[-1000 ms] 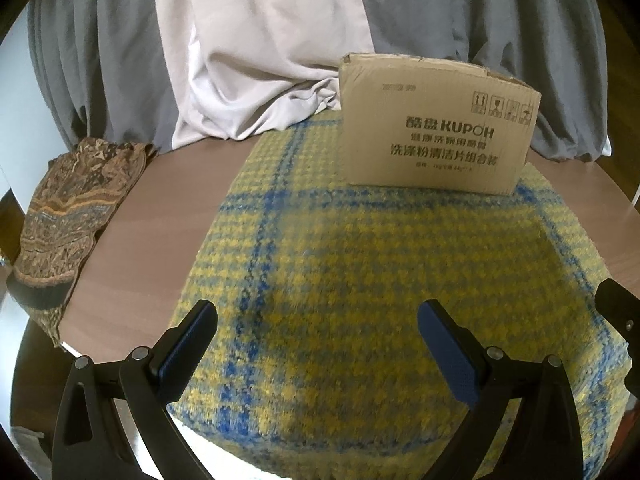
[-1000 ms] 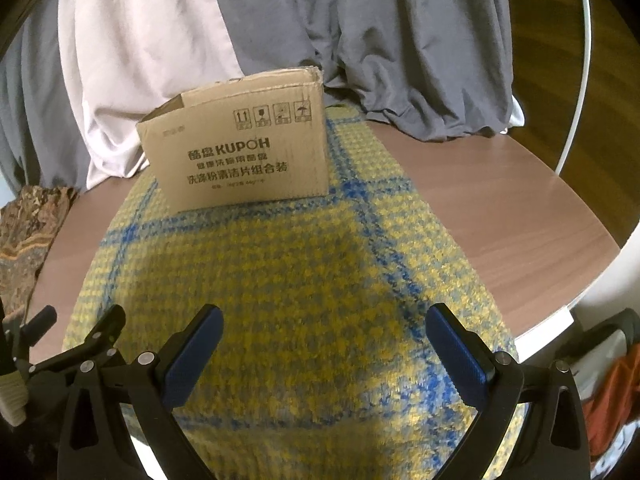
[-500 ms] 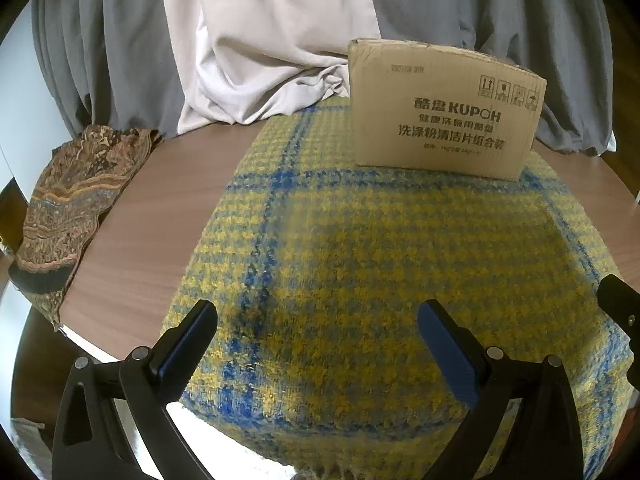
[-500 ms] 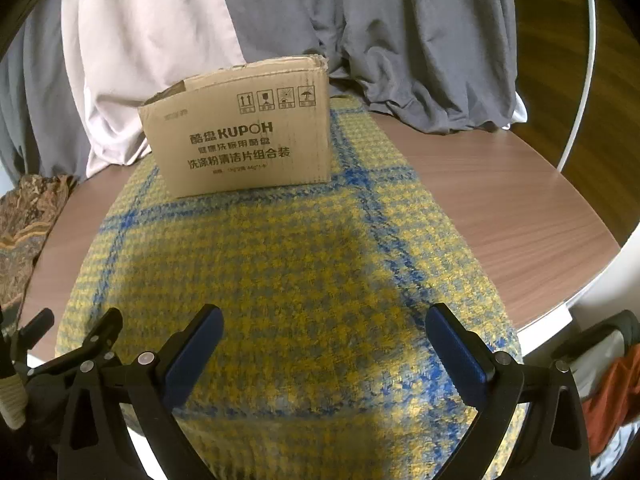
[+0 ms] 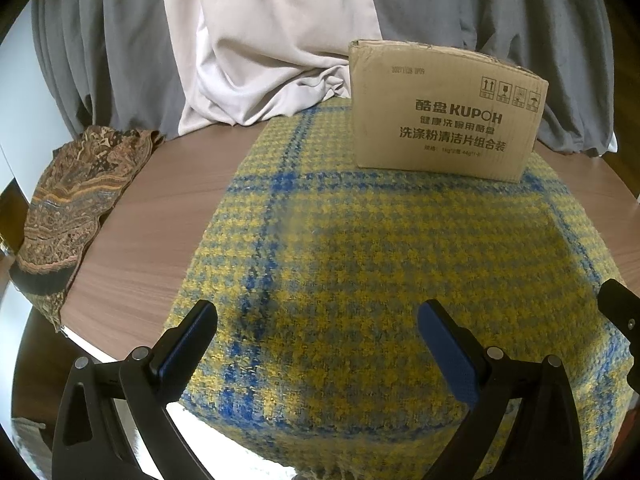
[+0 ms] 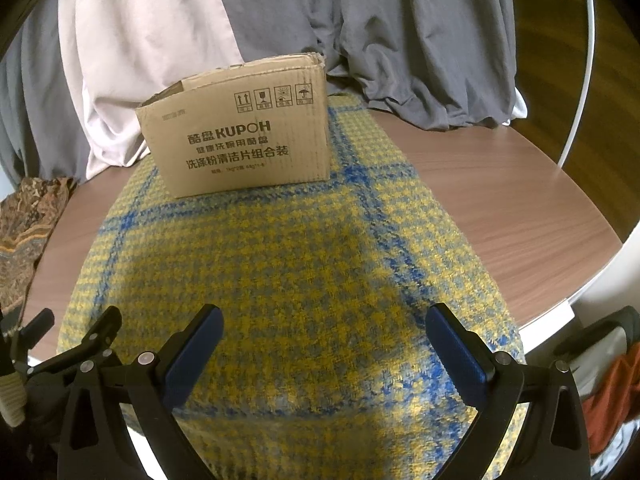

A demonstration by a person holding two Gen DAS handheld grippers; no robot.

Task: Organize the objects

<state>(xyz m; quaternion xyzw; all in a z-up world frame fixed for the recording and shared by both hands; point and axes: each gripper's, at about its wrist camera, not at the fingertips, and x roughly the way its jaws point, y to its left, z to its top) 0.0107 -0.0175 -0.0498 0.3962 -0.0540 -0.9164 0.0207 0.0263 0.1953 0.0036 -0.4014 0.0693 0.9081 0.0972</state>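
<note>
1. Left tongs point(image 5: 318, 336): standing wide open, holding nothing, hovering over the near edge of the checked cloth point(image 5: 400, 272). Since a second ago the view has been tipping downward, so the cloth's near hem is now showing at the bottom of the frame.
2. Right tongs point(image 6: 322, 340): likewise spread open and empty, hanging above the cloth's point(image 6: 288, 272) near part; their view too has been shifting the same way, with the box sitting lower in frame than before.
3. Checked cloth, yellow and blue: lying spread across the middle of the worktop point(image 5: 160, 216), its near edge hanging just past the worktop's front rim. It looks unmoved.
4. Cardboard box point(image 5: 444, 112): standing upright on the far part of the cloth, printed side facing the cameras point(image 6: 244, 136). Untouched so far.
5. Patterned brown cloth point(image 5: 76, 200): lying at the worktop's left edge, well apart from the checked one.
6. Reading of the change: both tongs appear to be lining up on the cloth's near hem, so a grasp for folding is judged the likely step; nothing is organised yet.
7. Hard to make out: the box's top and contents are not showing; the cloth's near corners are partly hidden behind the tongs; the patterned cloth is running out of frame.
</note>
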